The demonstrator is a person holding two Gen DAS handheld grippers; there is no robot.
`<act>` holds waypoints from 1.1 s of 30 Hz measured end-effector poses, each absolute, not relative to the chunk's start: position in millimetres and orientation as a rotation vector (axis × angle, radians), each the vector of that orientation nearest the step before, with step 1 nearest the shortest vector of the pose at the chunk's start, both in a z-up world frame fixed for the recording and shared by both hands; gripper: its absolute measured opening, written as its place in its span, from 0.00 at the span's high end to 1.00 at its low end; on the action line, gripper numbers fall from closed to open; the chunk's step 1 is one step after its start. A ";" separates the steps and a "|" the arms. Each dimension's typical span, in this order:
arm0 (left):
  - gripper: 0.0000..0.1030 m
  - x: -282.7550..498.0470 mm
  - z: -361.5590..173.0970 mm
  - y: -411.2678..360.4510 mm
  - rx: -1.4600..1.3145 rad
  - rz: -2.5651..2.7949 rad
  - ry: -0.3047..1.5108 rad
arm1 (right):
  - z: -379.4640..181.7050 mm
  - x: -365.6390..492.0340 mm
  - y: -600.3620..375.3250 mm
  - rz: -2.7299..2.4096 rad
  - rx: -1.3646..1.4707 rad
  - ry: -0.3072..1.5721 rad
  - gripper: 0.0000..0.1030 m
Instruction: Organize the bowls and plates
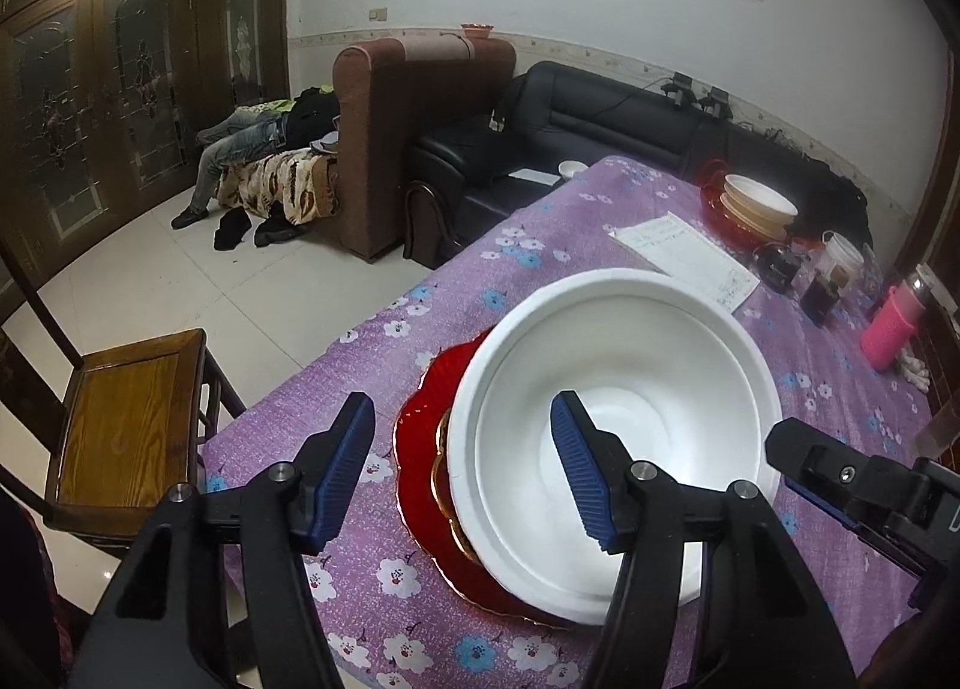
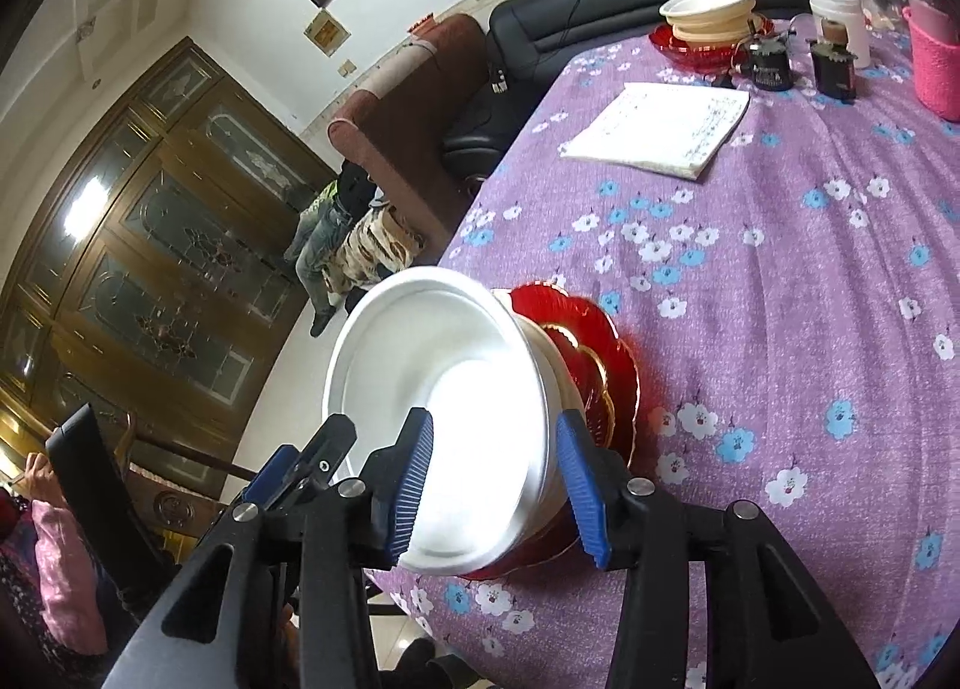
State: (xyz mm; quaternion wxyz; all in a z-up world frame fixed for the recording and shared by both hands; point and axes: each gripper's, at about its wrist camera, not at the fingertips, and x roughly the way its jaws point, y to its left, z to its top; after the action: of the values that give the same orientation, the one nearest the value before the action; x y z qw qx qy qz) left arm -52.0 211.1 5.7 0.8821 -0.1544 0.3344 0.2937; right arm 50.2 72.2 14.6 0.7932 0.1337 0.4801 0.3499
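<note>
A white bowl sits on a red scalloped plate with a gold rim near the edge of the purple flowered tablecloth. My left gripper is open and straddles the bowl's left rim, one pad inside and one outside over the cloth. In the right wrist view the same bowl rests on the red plate. There my right gripper is open astride the near rim, and neither pad presses on it. A second stack of cream bowls stands on a red plate at the far end.
Sheets of paper lie mid-table. Dark jars, a white cup and a pink bottle crowd the far right. A wooden chair stands by the table's left edge. Sofas are beyond. A person's pink sleeve shows at lower left.
</note>
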 end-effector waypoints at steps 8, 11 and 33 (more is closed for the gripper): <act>0.33 -64.8 9.5 203.9 -0.313 0.627 0.694 | 39.2 24.7 51.1 0.784 0.153 0.871 0.24; 0.26 -68.5 10.6 198.0 -0.313 0.618 0.696 | 45.2 15.5 39.4 0.778 0.087 0.817 0.18; 0.20 -87.4 12.6 182.2 -0.315 0.554 0.732 | 27.7 -30.3 44.8 0.867 -0.248 0.817 0.00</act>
State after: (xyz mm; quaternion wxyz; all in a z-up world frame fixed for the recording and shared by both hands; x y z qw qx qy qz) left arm -87.4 182.2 12.6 0.8844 -0.1515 0.3518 0.2665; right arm -30.3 44.8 27.7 0.8206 -0.1165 0.3835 0.4074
